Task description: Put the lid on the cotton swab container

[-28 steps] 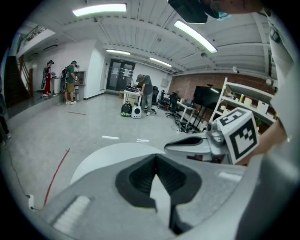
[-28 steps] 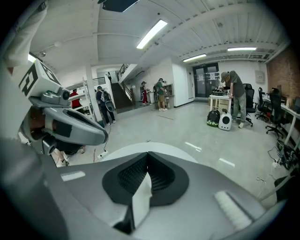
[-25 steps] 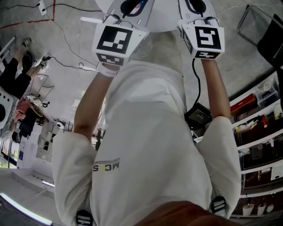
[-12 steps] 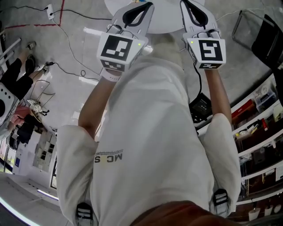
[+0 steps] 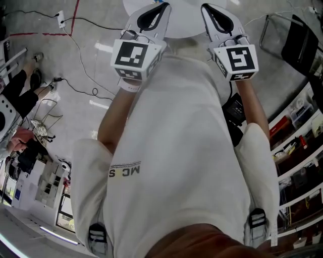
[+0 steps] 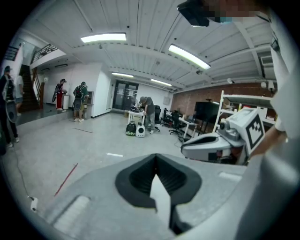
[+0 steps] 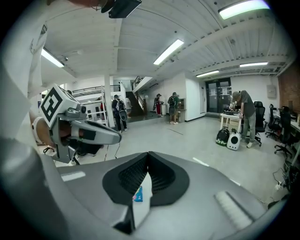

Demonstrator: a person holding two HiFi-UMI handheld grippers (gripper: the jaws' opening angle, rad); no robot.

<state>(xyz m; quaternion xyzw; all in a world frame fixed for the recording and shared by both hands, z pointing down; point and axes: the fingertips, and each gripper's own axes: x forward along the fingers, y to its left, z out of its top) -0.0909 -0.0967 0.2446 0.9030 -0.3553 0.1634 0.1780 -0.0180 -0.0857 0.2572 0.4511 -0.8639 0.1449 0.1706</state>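
No cotton swab container or lid shows in any view. In the head view both grippers are held up side by side in front of a white shirt. My left gripper (image 5: 155, 6) and my right gripper (image 5: 208, 7) point toward a white round table (image 5: 181, 22) at the top edge. Each has its jaws together at the tip with nothing between them. The left gripper view looks along my left gripper (image 6: 156, 160) into an open hall, with the right gripper (image 6: 216, 144) beside it. The right gripper view looks past my right gripper (image 7: 148, 157) and shows the left gripper (image 7: 86, 132).
Cables (image 5: 75, 45) and a red tape line (image 5: 45, 34) run over the concrete floor. Shelves with boxes (image 5: 298, 131) stand at the right, a dark chair (image 5: 298, 35) at top right. Far off, people (image 7: 243, 110) stand by desks and office chairs.
Both grippers sit lower in the head view, so more of their jaws shows. The floor and shelves have shifted in the frame as the camera moved.
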